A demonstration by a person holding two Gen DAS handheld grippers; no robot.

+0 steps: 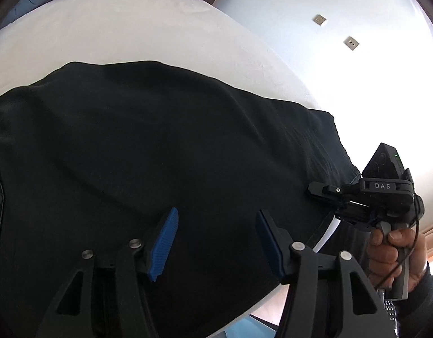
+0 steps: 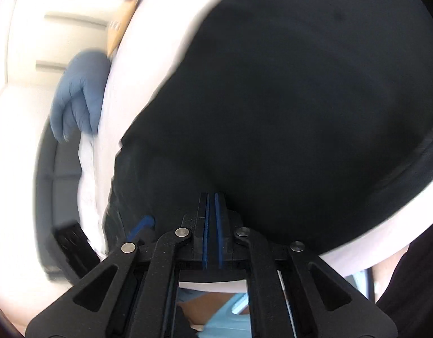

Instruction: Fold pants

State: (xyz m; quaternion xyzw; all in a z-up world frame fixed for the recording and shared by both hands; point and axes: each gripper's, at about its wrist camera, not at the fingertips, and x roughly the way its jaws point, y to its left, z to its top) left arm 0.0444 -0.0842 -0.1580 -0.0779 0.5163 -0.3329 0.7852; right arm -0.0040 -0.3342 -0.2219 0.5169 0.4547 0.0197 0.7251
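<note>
The pants lie flat on the bed. Left tool gapes empty above them; right tool is closed, its hold unclear. Pinch both layers before lifting.

the black pants lie spread across a white bed, the cloth mostly flat with shallow wrinkles. light stitching runs along one seam at the left edge; the near part hangs over the bed's edge.
</note>
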